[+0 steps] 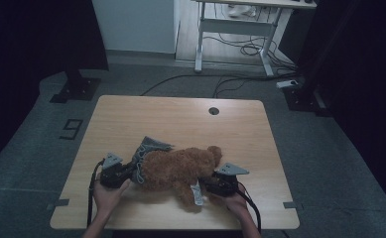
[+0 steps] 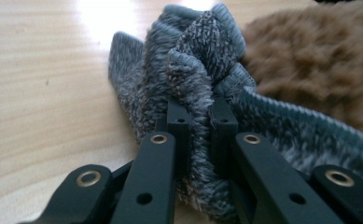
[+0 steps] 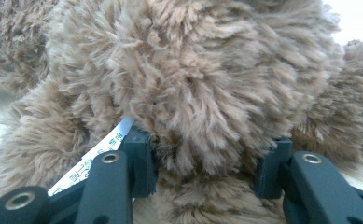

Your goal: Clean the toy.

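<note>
Left to right on the wooden table (image 1: 180,111): the left gripper (image 1: 122,173), its jaws pinched together on a fold of the grey knitted garment (image 2: 195,70) that covers the left end of the brown plush toy (image 1: 180,171). The toy lies at the table's near middle; its face cannot be made out. A white label (image 3: 95,156) hangs at its near side, print too small to read. The right gripper (image 1: 211,186) clamps a limb of the toy, fur hiding its pads.

Brown plush bear (image 1: 180,171), grey knit garment (image 1: 148,148)
</note>
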The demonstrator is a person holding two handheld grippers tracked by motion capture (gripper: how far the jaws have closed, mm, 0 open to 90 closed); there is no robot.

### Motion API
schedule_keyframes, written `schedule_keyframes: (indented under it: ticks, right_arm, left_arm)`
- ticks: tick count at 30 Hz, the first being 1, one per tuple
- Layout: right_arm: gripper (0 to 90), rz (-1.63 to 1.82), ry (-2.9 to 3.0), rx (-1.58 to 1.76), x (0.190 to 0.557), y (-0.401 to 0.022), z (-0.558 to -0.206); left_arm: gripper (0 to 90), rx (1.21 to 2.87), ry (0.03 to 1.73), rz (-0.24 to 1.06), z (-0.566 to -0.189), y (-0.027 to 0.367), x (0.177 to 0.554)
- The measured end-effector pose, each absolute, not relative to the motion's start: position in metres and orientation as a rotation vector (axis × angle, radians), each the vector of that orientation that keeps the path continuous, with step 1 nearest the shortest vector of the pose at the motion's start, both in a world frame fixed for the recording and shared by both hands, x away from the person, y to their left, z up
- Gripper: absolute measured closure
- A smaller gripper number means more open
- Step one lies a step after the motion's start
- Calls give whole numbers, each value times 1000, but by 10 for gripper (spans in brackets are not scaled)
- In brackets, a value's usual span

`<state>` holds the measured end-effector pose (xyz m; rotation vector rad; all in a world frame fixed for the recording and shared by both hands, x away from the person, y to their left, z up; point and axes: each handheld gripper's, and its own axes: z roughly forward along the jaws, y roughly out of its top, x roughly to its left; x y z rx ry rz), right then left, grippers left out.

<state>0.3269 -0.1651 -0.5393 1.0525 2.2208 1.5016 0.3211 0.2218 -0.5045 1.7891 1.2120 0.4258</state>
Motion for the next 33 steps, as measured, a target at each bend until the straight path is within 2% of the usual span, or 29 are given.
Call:
schedule_keyframes:
  ticks: [6,11,20,24,28,33]
  right_arm:
    - [510,1515,2221,1065,328,-167,-540]
    - [508,1518,2219,1066,328,-166,-540]
    - [508,1513,2213,1056,327,-166,-541]
    - [508,1514,2211,1054,326,-165,-541]
    - [508,1508,2216,1051,326,-166,-541]
    - [505,1504,2221,1047,326,-165,-541]
  left_arm:
    - [825,1747,1089,463,-463,203,317]
    - [823,1787,959,461,-433,156,324]
    - [822,1975,796,436,-433,32,351]
    - [819,2017,747,439,-437,-7,352]
    - [819,2058,758,472,-448,-14,356]
    - [827,2053,810,509,-458,8,359]
